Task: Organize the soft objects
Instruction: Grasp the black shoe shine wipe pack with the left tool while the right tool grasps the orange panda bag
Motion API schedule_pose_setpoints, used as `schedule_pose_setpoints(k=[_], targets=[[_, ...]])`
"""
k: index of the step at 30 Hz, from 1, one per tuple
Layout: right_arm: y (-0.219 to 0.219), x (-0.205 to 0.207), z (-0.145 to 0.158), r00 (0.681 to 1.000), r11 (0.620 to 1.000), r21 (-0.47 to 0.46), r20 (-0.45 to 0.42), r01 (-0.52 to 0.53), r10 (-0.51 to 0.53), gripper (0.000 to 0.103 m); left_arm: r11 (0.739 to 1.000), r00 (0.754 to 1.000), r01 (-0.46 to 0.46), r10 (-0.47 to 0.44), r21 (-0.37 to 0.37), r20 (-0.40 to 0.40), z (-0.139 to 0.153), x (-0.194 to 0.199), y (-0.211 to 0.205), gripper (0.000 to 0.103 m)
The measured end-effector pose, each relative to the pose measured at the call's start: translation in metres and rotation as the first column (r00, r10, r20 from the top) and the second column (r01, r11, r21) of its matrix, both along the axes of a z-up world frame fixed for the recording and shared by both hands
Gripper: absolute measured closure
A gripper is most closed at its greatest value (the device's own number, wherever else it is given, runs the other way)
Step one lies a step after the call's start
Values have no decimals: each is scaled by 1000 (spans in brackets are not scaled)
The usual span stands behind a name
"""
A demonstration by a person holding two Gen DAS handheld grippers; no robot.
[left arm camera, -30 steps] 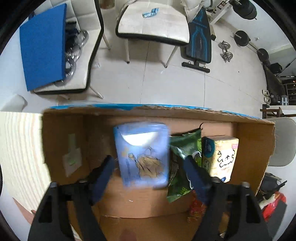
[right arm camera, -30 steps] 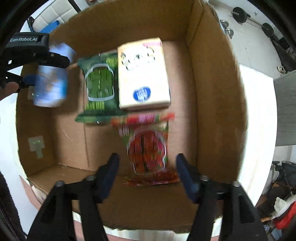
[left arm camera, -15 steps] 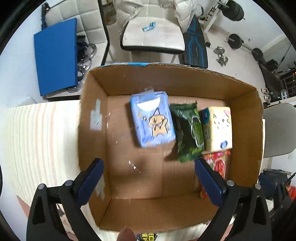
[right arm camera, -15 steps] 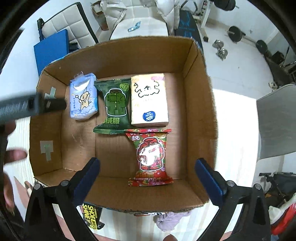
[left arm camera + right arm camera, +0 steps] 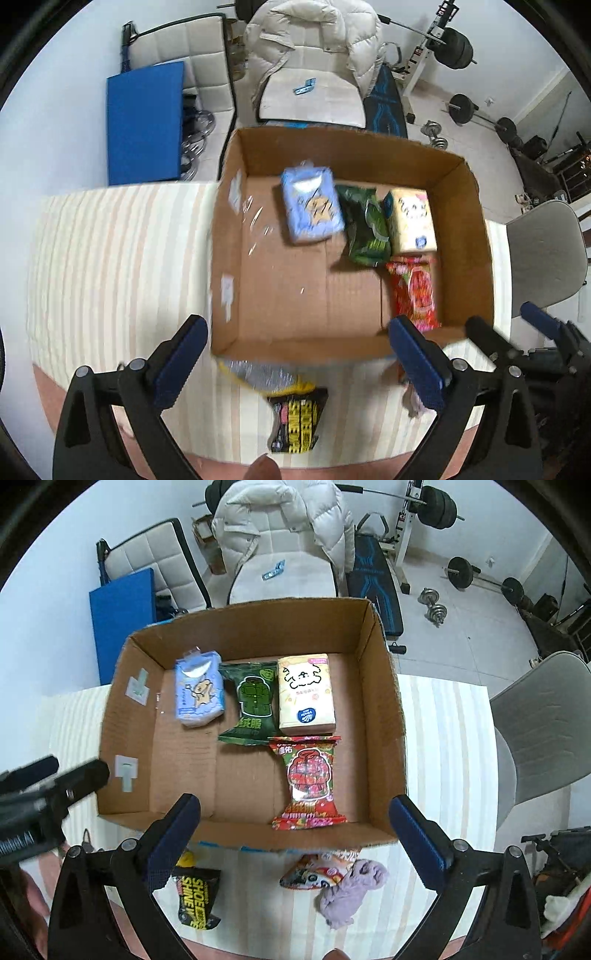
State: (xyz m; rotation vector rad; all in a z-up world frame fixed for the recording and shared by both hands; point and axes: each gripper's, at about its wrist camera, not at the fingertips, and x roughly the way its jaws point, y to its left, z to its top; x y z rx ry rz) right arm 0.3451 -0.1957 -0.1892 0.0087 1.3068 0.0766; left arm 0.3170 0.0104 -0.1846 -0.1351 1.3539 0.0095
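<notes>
- Both pairs of fingers stand wide apart and hold nothing: the left gripper and the right gripper hang above the near wall of the cardboard box. Their jaws have just been opening, with nothing between them now.
- 4 soft packs lie flat on the box floor: a blue tissue pack at upper left, a green packet touching its right side, a cream tissue pack right of that, and a red packet below, its top edge overlapping the green packet's lower corner.
- Outside the box, on the striped surface at the bottom of the right wrist frame, wait a black-and-yellow packet, a small printed pouch and a lilac cloth touching it. In the left wrist frame a clear-and-yellow bag lies against the box's near wall.
- These should handle as light, squashy and crinkly; film wrappers may slide. I would pinch across the middle of a pack, not its sealed ends; the cloth will bunch, so take it at the thickest fold.
- Open room: the box's lower-left floor is bare. The near wall stands between the loose items and that space, so a lift over the rim seems needed.
</notes>
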Motion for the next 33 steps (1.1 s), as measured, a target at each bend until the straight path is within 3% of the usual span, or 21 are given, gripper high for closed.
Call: schedule_pose_setpoints(k=[4, 6, 11, 13, 17, 19, 23, 25, 27, 29, 33], targets=[[-11, -30, 4, 1000, 1000, 13, 15, 9, -9, 0, 998, 997, -57, 57, 10, -46, -20, -42, 4, 2], [-20, -47, -2, 1000, 999, 34, 1, 19, -19, 0, 998, 993, -61, 64, 25, -99, -46, -67, 4, 2], [-57, -88, -51, 987, 993, 67, -135, 93, -83, 0, 997, 962, -74, 69, -8, -264, -122, -108, -1, 3], [-70, -95, -75, 973, 984, 102, -198, 142, -120, 0, 996, 951, -84, 77, -10, -299, -145, -116, -3, 10], [-81, -92, -107, 957, 957, 193, -233, 217, -170, 0, 995, 935, -95, 77, -37, -345, -179, -118, -12, 14], [-80, -86, -121, 956, 956, 190, -235, 224, -177, 1, 995, 931, -91, 74, -29, -356, -188, -116, -16, 24], [-74, -67, -148, 948, 962, 160, -267, 221, -174, 10, 995, 927, -98, 79, -35, -367, -200, -116, -20, 27], [-68, -60, -158, 947, 970, 132, -280, 202, -159, 13, 993, 927, -105, 77, -55, -366, -203, -117, -22, 40], [-57, -57, -163, 951, 981, 105, -283, 162, -127, 23, 994, 929, -100, 76, -47, -361, -202, -119, -24, 47], [-39, -61, -162, 959, 993, 85, -280, 76, -49, 36, 995, 933, -94, 73, -42, -351, -201, -123, -27, 51], [0, -80, -159, 945, 992, 30, -302, -124, 127, 39, 995, 932, -92, 73, -36, -354, -201, -133, -33, 53]])
